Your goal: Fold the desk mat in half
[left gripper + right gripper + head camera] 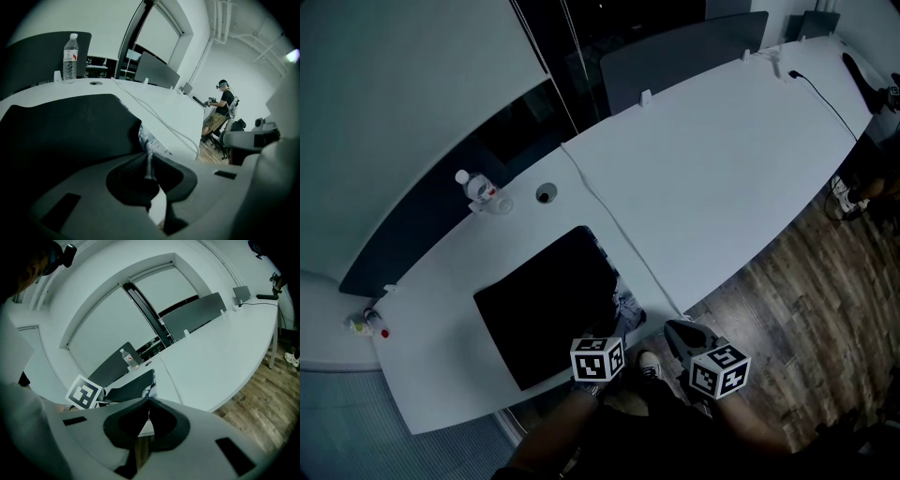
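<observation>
Left gripper (149, 165): my jaws are nearly closed, pinching the pale edge at the desk mat's (548, 305) near right corner.
Right gripper (149, 400): my jaws are pressed together, empty, off the bench (722, 169) edge above the wood floor (806, 309).
Desk mat: black, flat on the bench by its near edge.
Bottle (478, 190): upright beyond the mat.

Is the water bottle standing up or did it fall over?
Standing up. The water bottle stands straight on the white table, with its cap at the top.
</observation>
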Tool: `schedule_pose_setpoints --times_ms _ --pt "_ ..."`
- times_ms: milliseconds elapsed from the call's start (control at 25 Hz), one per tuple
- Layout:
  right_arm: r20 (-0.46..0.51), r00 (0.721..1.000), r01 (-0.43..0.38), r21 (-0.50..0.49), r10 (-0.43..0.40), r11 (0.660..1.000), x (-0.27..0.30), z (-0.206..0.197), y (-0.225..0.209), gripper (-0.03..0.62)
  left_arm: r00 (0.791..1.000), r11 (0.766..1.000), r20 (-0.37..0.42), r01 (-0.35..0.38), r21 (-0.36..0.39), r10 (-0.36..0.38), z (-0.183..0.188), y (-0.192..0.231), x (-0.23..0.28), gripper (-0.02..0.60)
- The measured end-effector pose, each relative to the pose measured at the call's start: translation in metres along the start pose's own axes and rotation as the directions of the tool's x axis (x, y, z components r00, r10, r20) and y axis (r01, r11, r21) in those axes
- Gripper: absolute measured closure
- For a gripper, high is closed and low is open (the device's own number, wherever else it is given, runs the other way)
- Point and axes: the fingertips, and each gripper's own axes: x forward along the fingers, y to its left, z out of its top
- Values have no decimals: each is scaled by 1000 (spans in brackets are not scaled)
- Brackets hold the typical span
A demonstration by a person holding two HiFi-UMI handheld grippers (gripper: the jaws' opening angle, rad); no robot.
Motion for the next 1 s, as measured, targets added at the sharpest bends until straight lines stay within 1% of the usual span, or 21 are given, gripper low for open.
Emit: schedule_pose_setpoints --times_ms 240,600,680,760,920,1000 --pt "8 1000 11 11 -12 1000 -2 2 -5 571 1000 1000 2 7 2 -7 1 -3 2 545" --pt "8 1000 6 -10 -6 1000 -7 -1 5 571 1000 1000 20 11 25 -12 3 -4 1 533" --pt "11 1000 9 -13 -9 1000 -11 0 4 571 999 999 40 11 38 -13 6 -8 -1 512" --pt "15 1000 10 -15 -10 1000 -15 0 3 571 998 999 63 10 49 -13 10 -12 -5 475" --pt "18 1000 -5 -26 6 1000 -16 -1 9 571 995 999 98 5 49 -10 12 -14 -18 471" --pt "14 1000 -21 -35 21 999 -14 -1 15 571 993 999 117 19 48 -25 13 -15 -26 467"
